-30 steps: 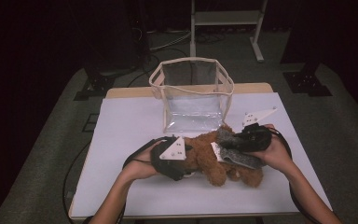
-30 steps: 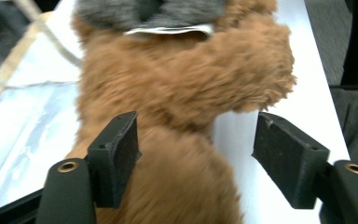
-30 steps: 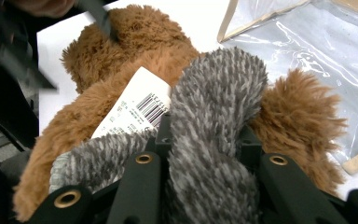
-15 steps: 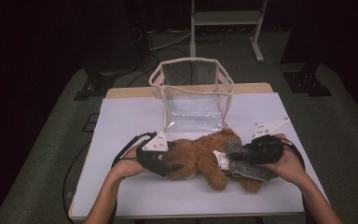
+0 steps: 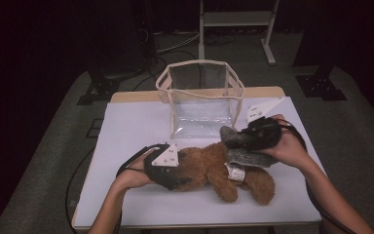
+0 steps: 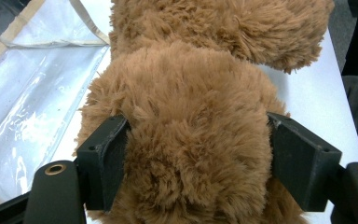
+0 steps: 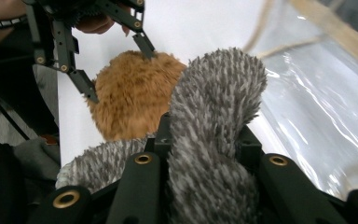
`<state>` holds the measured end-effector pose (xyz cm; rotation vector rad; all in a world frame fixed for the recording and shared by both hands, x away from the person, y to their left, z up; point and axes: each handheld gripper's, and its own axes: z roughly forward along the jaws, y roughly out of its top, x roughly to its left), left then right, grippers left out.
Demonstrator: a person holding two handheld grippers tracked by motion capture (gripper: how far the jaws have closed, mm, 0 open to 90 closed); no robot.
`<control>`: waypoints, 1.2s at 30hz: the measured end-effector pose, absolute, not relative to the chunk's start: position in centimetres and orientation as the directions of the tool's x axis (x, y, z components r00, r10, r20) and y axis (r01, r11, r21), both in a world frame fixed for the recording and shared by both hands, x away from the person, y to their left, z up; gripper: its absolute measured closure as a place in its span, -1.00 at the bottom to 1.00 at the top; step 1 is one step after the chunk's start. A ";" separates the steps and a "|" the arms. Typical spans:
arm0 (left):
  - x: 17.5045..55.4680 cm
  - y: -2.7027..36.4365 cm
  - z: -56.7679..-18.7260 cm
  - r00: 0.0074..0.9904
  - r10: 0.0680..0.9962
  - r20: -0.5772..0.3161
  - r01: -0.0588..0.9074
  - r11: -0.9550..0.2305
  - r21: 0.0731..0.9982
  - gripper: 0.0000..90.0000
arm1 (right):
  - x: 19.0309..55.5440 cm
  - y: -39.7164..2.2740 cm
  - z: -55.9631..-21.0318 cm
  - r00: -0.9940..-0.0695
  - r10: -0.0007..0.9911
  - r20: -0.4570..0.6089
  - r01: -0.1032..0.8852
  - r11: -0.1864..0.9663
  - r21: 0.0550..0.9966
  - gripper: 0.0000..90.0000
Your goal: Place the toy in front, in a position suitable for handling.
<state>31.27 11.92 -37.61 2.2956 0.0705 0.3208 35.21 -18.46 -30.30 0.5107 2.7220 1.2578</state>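
Note:
A brown teddy bear [image 5: 214, 168] lies on its side across the white table [image 5: 136, 126]. My left gripper [image 5: 187, 178] comes in from the left and is shut on the bear's head [image 6: 191, 116]; both pads sink into the fur. Its jaws have just been opening a little, with the head still between them. My right gripper [image 5: 241, 139] is shut on a grey plush piece [image 5: 233, 139] and holds it raised above the bear's body. In the right gripper view the grey plush [image 7: 214, 93] stands up between the jaws of that gripper [image 7: 205, 135], with the bear's head [image 7: 130, 100] and the left gripper [image 7: 121, 74] beyond.
A clear plastic bag with beige trim [image 5: 199, 63] stands open-topped just behind the bear, close to the right gripper. Its clear wall [image 6: 32, 93] lies beside the bear's head. A white label [image 5: 234, 171] shows on the plush. Dark floor and stand legs surround the table.
The right gripper has risen with the grey plush piece. The bear now lies more stretched out along the table. The left hand has stayed nearly in place.

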 end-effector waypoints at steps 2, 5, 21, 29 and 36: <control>31.3 12.0 -37.6 0.966 0.149 0.212 -0.055 -0.682 0.730 -0.44 | 35.3 -16.9 -31.1 -0.950 0.306 0.054 0.243 0.623 0.744 0.53; 31.5 12.4 -37.7 0.966 0.166 0.200 -0.038 -0.670 0.742 -0.44 | 34.9 -16.0 -32.8 -0.958 0.283 0.057 0.235 0.650 0.723 0.53; 31.5 12.2 -37.7 0.969 0.170 0.180 -0.026 -0.652 0.758 -0.53 | 29.5 -25.4 -38.9 -0.903 0.402 0.152 0.357 0.506 0.785 0.55; 31.5 12.1 -37.7 0.969 0.164 0.184 -0.029 -0.664 0.747 -0.52 | 28.7 -29.2 -39.0 -0.848 0.491 0.200 0.441 0.445 0.780 0.55; 31.3 12.0 -37.6 0.969 0.149 0.198 -0.048 -0.670 0.741 -0.51 | 31.3 -26.7 -34.6 -0.874 0.467 0.137 0.362 0.437 0.823 0.54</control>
